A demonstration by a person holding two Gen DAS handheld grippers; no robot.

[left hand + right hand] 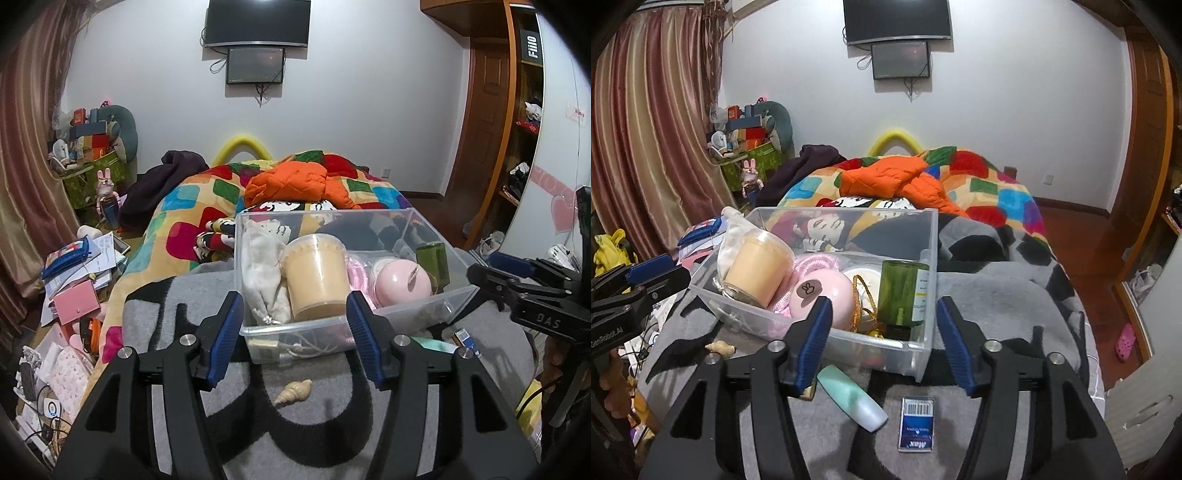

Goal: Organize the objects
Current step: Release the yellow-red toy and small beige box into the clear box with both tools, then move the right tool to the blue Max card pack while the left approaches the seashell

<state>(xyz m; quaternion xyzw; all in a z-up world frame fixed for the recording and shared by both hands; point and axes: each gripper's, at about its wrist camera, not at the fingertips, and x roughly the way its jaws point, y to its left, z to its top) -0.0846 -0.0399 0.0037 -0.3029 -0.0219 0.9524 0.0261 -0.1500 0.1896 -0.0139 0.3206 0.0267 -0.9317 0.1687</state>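
Left gripper [293,332], jaws apart, frames the clear bin [458,295] at centre frame; right gripper [884,339] likewise gapes empty.

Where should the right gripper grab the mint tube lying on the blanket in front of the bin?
Probably mid-body on the mint tube, from above. It lies flat on the grey blanket, angled diagonally, so turn the open right gripper to close across its narrow width. The bin is close behind, so avoid a forward approach.
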